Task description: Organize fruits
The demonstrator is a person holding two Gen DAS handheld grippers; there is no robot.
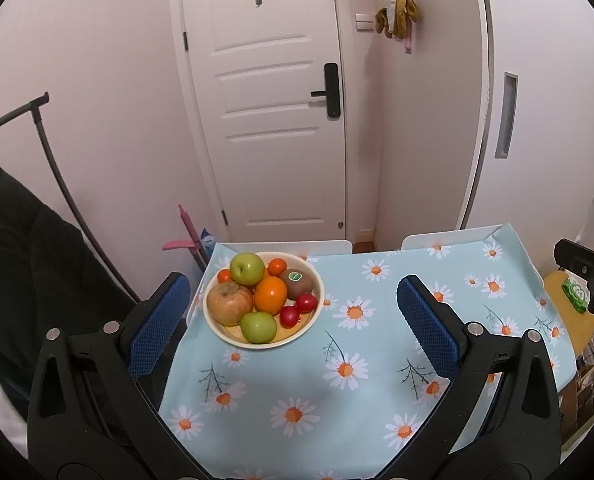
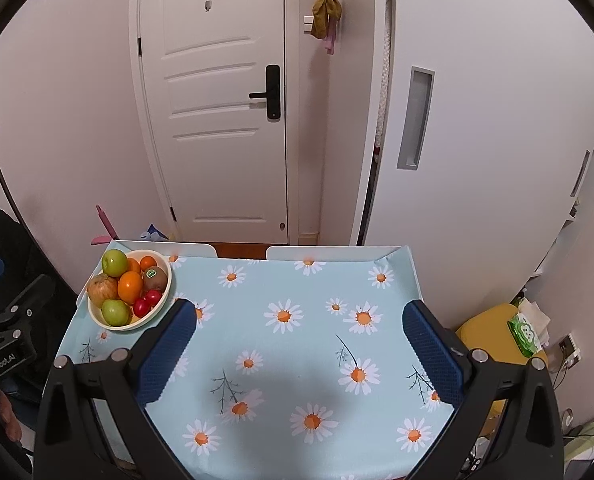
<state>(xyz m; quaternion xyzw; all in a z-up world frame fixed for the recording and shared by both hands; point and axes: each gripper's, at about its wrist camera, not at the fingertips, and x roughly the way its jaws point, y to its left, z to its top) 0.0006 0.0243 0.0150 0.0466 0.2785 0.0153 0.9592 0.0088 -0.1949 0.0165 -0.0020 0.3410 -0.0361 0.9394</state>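
A cream bowl (image 1: 317,280) (image 2: 167,286) stands at the far left of the table, heaped with fruit. In it lie two green apples (image 1: 247,268), a brownish apple (image 1: 229,303), a large orange (image 1: 271,294), small tangerines (image 1: 277,267), a kiwi (image 1: 295,284) with a sticker, and two red tomatoes (image 1: 297,310). My left gripper (image 1: 293,300) hovers open above the table, the bowl between its blue fingertips and beyond them. My right gripper (image 2: 299,322) is open over the table's middle, with nothing between its fingers; the bowl sits to its left.
A light blue daisy-print cloth (image 2: 297,360) covers the small table. Two white chair backs (image 2: 317,254) stand at the far edge, before a white door (image 1: 265,100). A yellow stool (image 2: 485,332) with a green wipes pack (image 2: 525,334) is on the right.
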